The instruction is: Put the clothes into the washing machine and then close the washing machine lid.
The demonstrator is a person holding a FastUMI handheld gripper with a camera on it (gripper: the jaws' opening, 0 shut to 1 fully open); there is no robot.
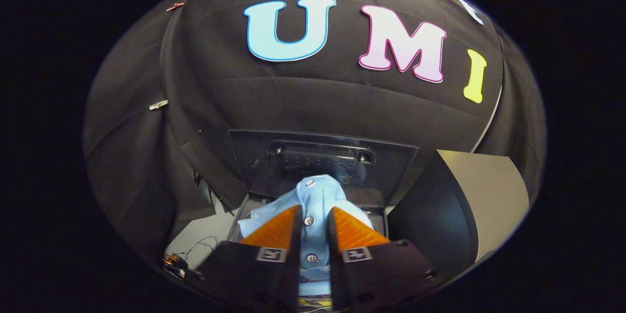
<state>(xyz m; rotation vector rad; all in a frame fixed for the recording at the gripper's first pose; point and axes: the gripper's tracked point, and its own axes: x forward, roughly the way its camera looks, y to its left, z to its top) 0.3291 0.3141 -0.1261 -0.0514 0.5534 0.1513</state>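
Jaws clenched on blue shirt, apparently over the washing machine opening, lid raised behind.

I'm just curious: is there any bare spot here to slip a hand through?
A pale bare patch lies left of the washing machine, by some cables. Crowded ahead: gripper clamps a blue shirt before the raised lid.

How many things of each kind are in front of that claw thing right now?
Light blue buttoned shirt, pinched between the fingers of the claw: 1
Washing machine with raised lid: 1
Grey box beside the machine: 1
Cable bundle on the floor: 1
Total: 4
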